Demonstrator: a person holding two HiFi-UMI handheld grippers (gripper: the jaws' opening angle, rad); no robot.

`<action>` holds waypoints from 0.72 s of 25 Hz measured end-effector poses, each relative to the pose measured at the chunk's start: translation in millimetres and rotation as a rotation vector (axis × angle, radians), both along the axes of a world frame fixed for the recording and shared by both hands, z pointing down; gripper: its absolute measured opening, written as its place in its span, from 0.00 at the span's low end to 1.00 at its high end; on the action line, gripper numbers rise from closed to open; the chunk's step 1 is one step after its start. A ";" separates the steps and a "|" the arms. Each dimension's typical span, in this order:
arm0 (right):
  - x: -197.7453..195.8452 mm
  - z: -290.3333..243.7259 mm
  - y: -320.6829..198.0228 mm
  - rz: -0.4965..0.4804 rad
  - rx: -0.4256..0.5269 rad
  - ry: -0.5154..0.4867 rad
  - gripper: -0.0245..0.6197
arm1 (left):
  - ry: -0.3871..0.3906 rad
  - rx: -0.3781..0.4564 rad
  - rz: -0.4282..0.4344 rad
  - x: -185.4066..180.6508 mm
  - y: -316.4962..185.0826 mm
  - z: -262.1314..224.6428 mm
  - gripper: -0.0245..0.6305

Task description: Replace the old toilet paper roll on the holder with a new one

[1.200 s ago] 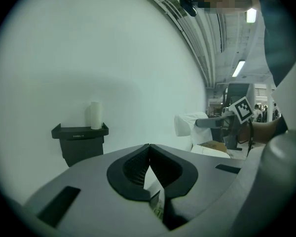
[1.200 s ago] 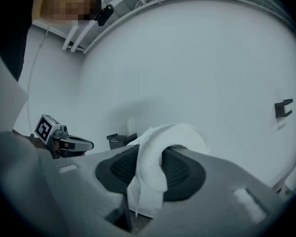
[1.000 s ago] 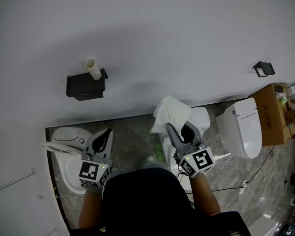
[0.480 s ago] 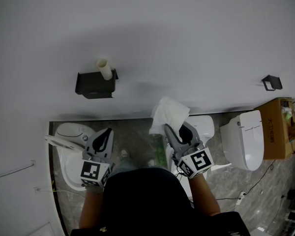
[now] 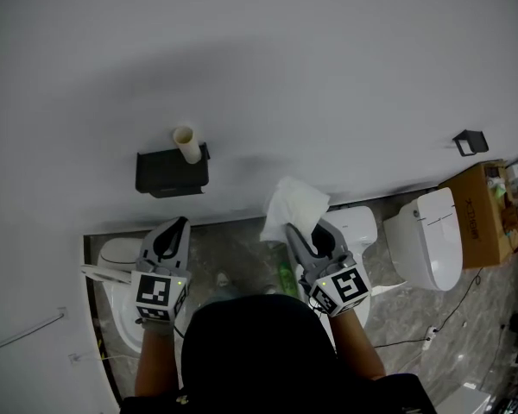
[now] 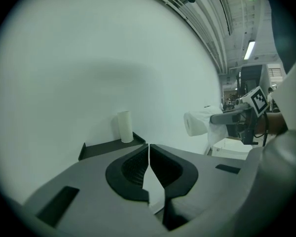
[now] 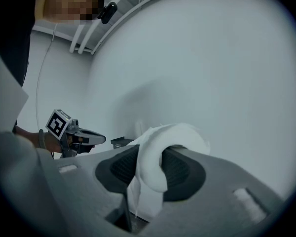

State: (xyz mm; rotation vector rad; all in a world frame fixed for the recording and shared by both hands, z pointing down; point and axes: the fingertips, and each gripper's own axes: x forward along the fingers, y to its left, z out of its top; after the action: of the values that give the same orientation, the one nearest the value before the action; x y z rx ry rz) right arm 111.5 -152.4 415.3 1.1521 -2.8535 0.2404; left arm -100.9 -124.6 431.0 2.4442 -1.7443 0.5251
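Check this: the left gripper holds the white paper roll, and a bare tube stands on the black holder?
No: the right gripper holds the white paper roll, as the right gripper view shows. The left gripper is shut, empty. The tube does stand on the black holder.

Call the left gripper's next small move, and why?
Probably open the left gripper and ease it toward the empty tube standing on the black holder. Its jaws are together with nothing between them, while the right gripper is shut on the new roll, so that tube likely has to come off first.
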 end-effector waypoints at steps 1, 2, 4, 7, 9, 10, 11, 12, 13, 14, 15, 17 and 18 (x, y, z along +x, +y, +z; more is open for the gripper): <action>-2.9 -0.8 -2.1 0.009 0.001 0.003 0.25 | -0.011 -0.003 0.006 -4.6 -6.9 -1.4 0.06; -5.6 -1.8 -4.0 0.018 0.001 0.007 0.25 | -0.022 -0.008 0.013 -8.6 -13.6 -2.8 0.06; -9.5 -1.9 -7.6 0.036 0.003 0.011 0.25 | -0.056 -0.022 0.036 -14.5 -26.3 -5.5 0.06; -12.0 0.6 -12.0 0.067 0.000 0.010 0.25 | -0.132 -0.038 0.088 -18.7 -43.6 -12.3 0.06; -11.3 0.8 -13.8 0.088 0.005 0.006 0.25 | -0.192 -0.040 0.126 -19.9 -52.9 -20.8 0.06; -11.1 0.3 -14.2 0.098 0.007 0.004 0.25 | -0.226 -0.040 0.146 -20.4 -57.4 -26.0 0.06; -10.6 -0.1 -14.5 0.108 0.009 0.003 0.25 | -0.262 -0.039 0.167 -20.7 -62.0 -31.6 0.08; -9.9 -0.2 -14.7 0.118 0.009 0.002 0.25 | -0.297 -0.037 0.190 -20.5 -66.8 -37.5 0.10; -8.9 -0.2 -15.0 0.129 0.008 0.001 0.25 | -0.331 -0.035 0.212 -19.9 -71.6 -43.6 0.10; -7.8 -0.4 -15.4 0.140 0.007 0.001 0.25 | -0.363 -0.032 0.232 -19.0 -76.4 -49.5 0.11; -6.4 -0.5 -15.7 0.149 0.005 0.002 0.25 | -0.391 -0.032 0.251 -18.0 -80.8 -54.1 0.13; -2.9 0.3 -15.9 0.166 0.005 0.003 0.25 | -0.434 -0.052 0.286 -16.6 -87.8 -55.7 0.15; -1.3 0.5 -16.1 0.174 0.006 0.002 0.25 | -0.456 -0.066 0.309 -15.4 -91.3 -55.1 0.16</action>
State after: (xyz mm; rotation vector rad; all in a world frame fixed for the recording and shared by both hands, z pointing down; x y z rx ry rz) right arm 110.3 -168.5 415.8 1.4027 -2.7547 0.2383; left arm -116.3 -215.9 375.9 2.7139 -1.4363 1.2344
